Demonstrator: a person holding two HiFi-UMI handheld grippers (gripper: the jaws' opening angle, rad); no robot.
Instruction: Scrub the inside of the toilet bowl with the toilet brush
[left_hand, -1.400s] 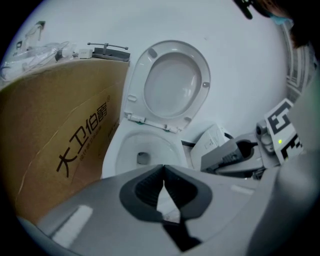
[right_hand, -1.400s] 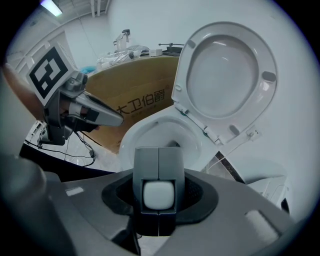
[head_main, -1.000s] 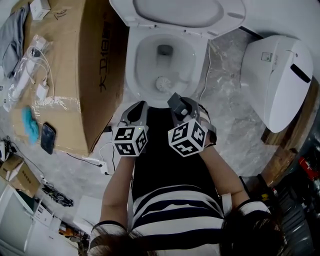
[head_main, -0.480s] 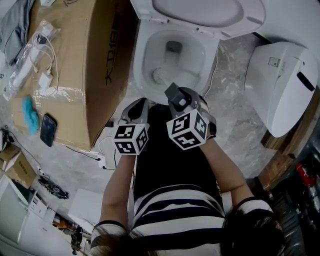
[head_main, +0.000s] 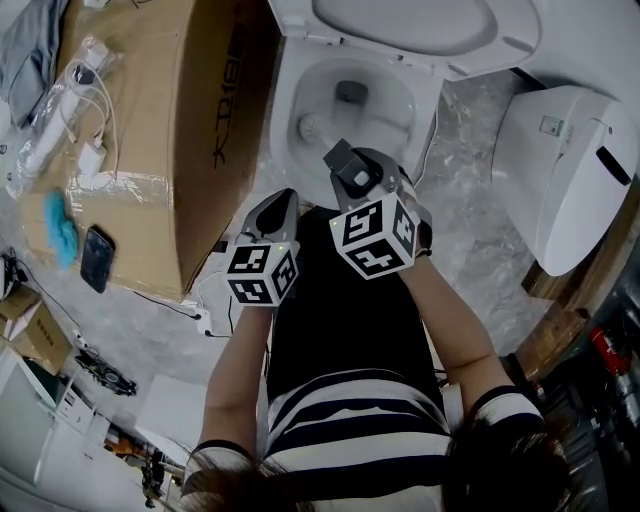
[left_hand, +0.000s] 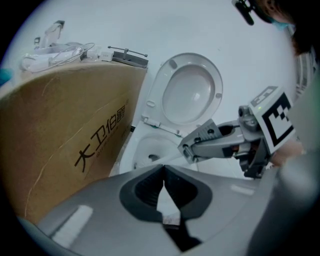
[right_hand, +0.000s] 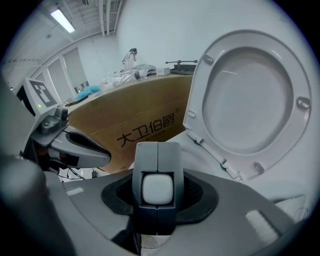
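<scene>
**Head view.** I look steeply down on the bowl (head_main: 392, 108), with the lid (head_main: 400, 22) tipped up behind it. The brush (head_main: 308, 127) has its head down inside the bowl, close to the left wall. Its handle slopes back up to the right gripper (head_main: 362, 183), which hangs over the near rim. The left gripper (head_main: 279, 204) is just beside it on the left, a little nearer to me, and touches nothing I can make out. A box (head_main: 150, 150) stands close against the bowl's left side. Cables (head_main: 85, 110), a blue cloth (head_main: 60, 232) and a phone (head_main: 96, 258) lie on top of the box. A second toilet (head_main: 565, 160) stands to the right, apart from the first.

**Left gripper view.** The jaws are closed, tips meeting, with nothing between them. Past them the right gripper reaches in from the right. A thin pale handle runs from its jaws down into the bowl. The box fills the left side, with black print on its face. The raised lid stands behind the bowl.

**Right gripper view.** The jaws are clamped on the grey top end of the brush handle, whose pale square cap faces the camera. The bowl itself is hidden below the gripper body. The left gripper shows at the left edge with the box behind it, and the lid is upright on the right.
</scene>
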